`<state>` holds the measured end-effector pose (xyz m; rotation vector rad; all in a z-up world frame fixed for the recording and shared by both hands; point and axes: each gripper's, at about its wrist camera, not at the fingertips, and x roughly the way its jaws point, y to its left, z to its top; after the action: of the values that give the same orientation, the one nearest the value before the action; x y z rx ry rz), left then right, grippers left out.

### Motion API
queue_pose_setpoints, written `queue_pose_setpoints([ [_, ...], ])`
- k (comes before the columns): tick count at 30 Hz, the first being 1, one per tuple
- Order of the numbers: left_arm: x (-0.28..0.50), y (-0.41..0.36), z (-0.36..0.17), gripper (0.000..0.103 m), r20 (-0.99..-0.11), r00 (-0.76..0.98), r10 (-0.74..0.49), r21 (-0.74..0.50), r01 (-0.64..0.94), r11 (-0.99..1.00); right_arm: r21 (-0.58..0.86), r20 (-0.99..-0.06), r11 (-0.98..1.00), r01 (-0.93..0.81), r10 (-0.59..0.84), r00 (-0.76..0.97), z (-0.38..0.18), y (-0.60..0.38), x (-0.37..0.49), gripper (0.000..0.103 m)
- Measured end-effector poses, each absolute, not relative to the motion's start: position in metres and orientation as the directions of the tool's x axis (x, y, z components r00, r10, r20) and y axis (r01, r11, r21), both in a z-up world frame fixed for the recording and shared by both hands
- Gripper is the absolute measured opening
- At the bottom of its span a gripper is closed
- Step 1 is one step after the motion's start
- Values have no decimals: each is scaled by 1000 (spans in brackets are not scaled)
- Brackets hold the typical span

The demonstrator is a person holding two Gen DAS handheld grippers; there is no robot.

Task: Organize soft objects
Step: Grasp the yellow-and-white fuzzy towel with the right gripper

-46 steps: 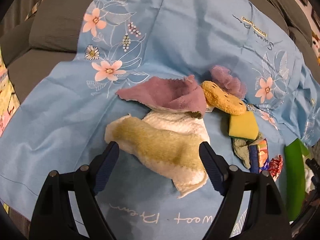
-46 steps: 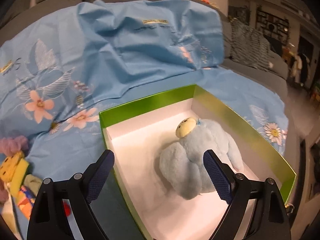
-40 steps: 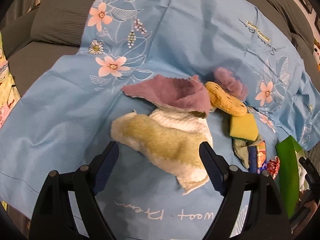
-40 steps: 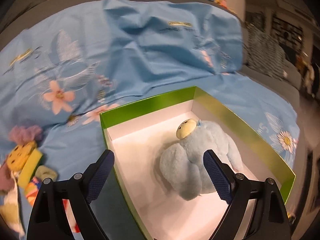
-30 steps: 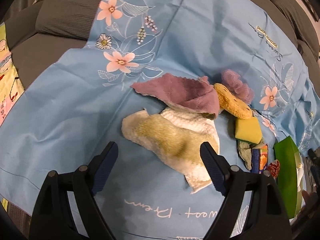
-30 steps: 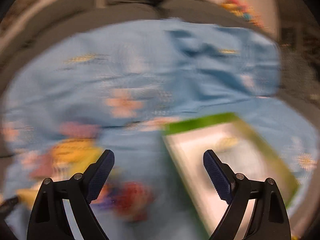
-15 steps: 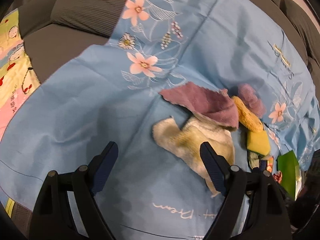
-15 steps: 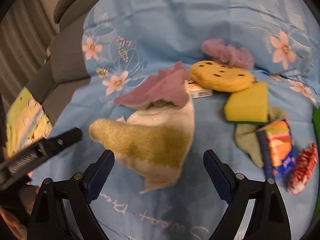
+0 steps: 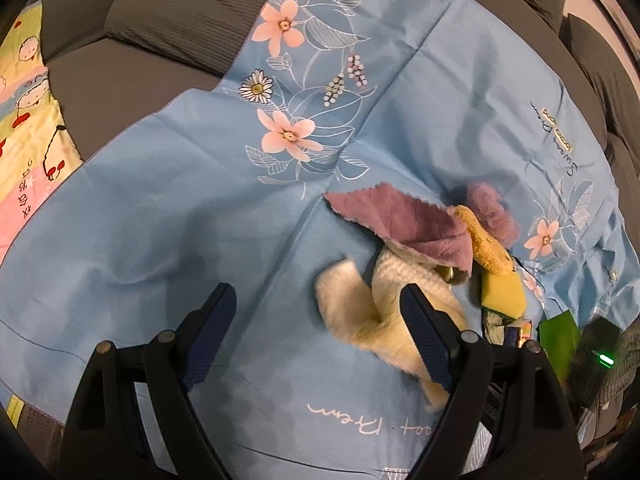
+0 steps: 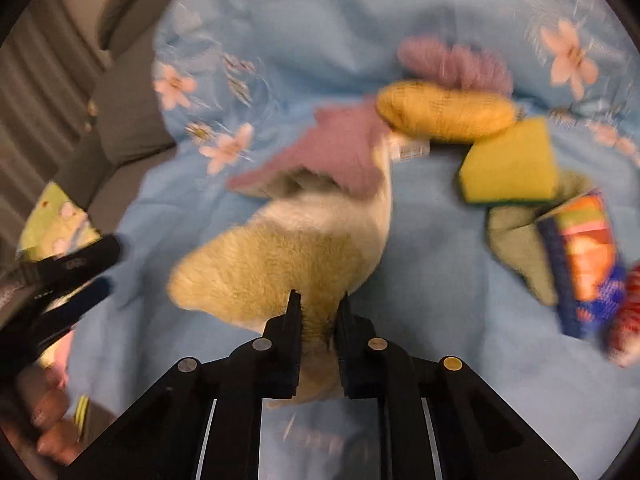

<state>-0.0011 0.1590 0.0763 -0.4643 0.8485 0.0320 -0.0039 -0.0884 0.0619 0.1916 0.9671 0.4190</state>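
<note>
So up close, the right gripper (image 10: 317, 312) is pinched narrow on the near corner of the cream-and-green towel (image 10: 288, 256), probably to peel it off the pile for the green box (image 9: 558, 330). The left gripper (image 9: 320, 336) hangs wide open beside it, holding nothing. Past that, a purple cloth (image 10: 332, 152) lies over the towel's far end, so it could get dragged along. Further back on the blue sheet (image 9: 180, 208) sit a yellow sponge (image 10: 510, 160), a cookie plush (image 10: 444, 110) and a snack packet (image 10: 580, 264).
</note>
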Motion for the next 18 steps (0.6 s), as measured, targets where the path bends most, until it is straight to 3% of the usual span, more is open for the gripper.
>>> queue_pose_setpoints([
  [11, -10, 146, 81, 83, -700, 665, -261, -437, -109, 893, 410, -519, 866, -287, 480, 707, 195, -154, -90, 15],
  [18, -18, 133, 81, 83, -667, 644, -375, -484, 8, 875, 440, -560, 858, -265, 493, 665, 191, -154, -109, 15],
])
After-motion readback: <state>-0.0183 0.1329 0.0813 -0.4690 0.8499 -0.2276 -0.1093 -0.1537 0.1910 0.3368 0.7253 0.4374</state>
